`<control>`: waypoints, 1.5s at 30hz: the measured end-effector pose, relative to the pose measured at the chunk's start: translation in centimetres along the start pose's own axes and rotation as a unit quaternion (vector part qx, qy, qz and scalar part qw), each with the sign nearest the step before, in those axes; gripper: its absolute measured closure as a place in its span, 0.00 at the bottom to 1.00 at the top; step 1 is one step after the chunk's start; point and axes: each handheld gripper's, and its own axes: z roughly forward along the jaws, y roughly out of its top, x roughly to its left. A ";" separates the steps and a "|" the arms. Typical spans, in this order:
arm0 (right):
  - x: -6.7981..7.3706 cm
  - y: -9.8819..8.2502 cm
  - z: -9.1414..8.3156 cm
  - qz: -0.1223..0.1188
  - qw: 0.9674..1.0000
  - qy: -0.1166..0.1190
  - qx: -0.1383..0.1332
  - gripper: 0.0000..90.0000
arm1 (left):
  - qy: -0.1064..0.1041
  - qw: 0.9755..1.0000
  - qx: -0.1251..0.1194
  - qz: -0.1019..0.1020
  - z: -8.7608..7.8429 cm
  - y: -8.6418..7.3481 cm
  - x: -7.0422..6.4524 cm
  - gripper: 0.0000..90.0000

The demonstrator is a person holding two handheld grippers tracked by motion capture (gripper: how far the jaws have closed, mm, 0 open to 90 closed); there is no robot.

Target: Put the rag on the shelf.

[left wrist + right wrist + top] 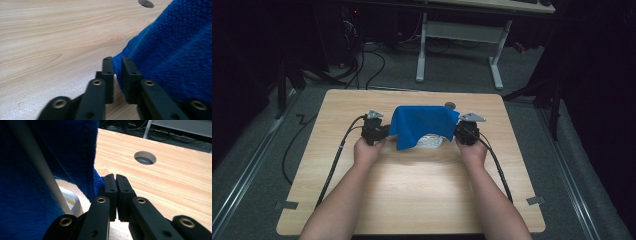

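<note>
Both hands level, left tongs [382,132] and right tongs [460,131] pinching blue cloth [424,124].

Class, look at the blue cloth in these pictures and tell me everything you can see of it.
The blue cloth looks like soft, looped towelling. It hangs spread between the two grippers above the table, draped over a white object beneath it. The left gripper pinches one edge between its jaws. The right gripper is closed at the cloth's other edge.
</note>
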 end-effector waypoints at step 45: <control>-2.0 2.1 -4.2 0.025 0.999 -0.007 -0.045 0.44 | 0.081 0.996 -0.043 0.016 -5.7 0.4 0.7 0.52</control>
